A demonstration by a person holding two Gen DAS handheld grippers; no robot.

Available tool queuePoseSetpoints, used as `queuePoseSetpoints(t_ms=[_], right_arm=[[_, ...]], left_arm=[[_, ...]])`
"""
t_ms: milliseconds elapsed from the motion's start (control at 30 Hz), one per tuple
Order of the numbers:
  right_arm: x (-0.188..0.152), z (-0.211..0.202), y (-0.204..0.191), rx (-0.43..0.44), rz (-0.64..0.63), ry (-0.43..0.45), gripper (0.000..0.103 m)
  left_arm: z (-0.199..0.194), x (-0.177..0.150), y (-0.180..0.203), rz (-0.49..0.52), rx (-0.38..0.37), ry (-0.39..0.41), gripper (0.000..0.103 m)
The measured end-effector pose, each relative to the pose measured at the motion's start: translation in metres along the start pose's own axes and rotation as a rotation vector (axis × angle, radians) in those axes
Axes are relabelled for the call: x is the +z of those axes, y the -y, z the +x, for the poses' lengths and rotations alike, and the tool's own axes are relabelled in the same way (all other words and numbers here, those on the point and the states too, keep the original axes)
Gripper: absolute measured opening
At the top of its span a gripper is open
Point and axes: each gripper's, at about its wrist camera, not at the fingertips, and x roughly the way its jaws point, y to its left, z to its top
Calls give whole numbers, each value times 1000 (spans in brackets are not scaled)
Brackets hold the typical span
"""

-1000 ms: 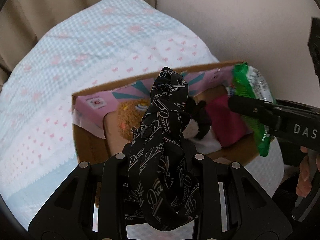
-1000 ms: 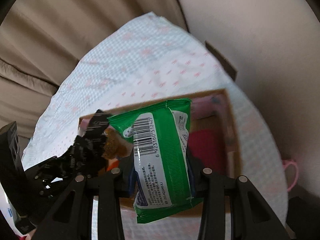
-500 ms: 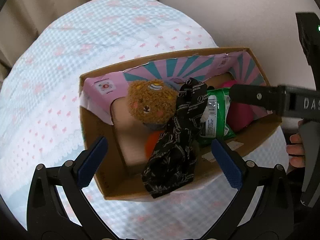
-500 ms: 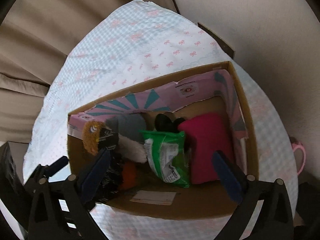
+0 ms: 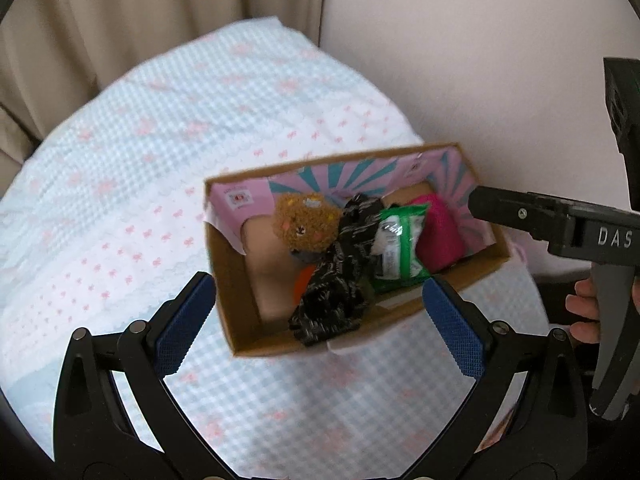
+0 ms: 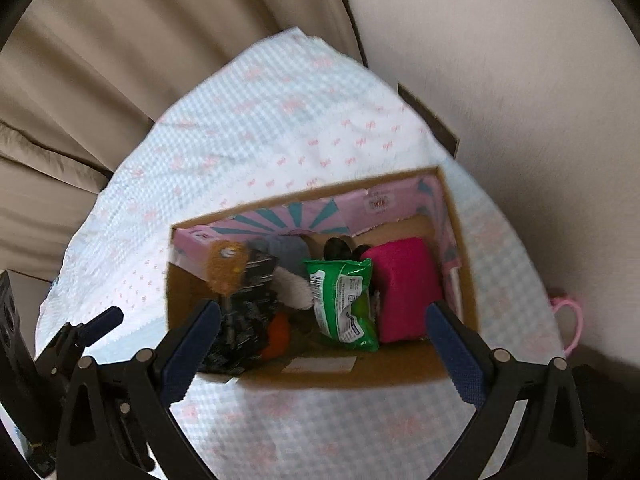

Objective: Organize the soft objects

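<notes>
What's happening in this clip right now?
A person with a handheld gripper in each hand is sorting soft things into an open cardboard box on a blue gingham cloth. Both the left gripper and the right gripper are open and empty above the box. Inside lie a black printed fabric piece, a green plastic packet, a brown fuzzy plush and a magenta soft block.

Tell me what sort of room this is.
Probably a bedroom or nursery: a quilted blue-checked cover with pink bows, beige curtains behind it, and a cardboard box of plush toys resting on the cover.
</notes>
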Motion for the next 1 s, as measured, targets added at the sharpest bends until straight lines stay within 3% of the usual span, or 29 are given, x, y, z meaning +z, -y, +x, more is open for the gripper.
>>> queuePoseSetpoints(t_ms=[267,467,600,800,1000], right_arm=[[-25,-121,-46,-96,-104,200,102],[-71,-220,-92,-179,-188,382,102],[-106,-273,-117,-180,-199,483,102],[-143,-317,-136,-174,-165,595,102],[-170,-334,-143,-180,-163,662,102]], left_arm=[[-120,-4,3,-5,-1,141,103],[-222,-29,-3,-45,5,282,103],[-288,-53,-8,-67,14,410,103],[-348,-89,-7,-48,38,543,103],[-376,-115,0,-25,61,620,103]])
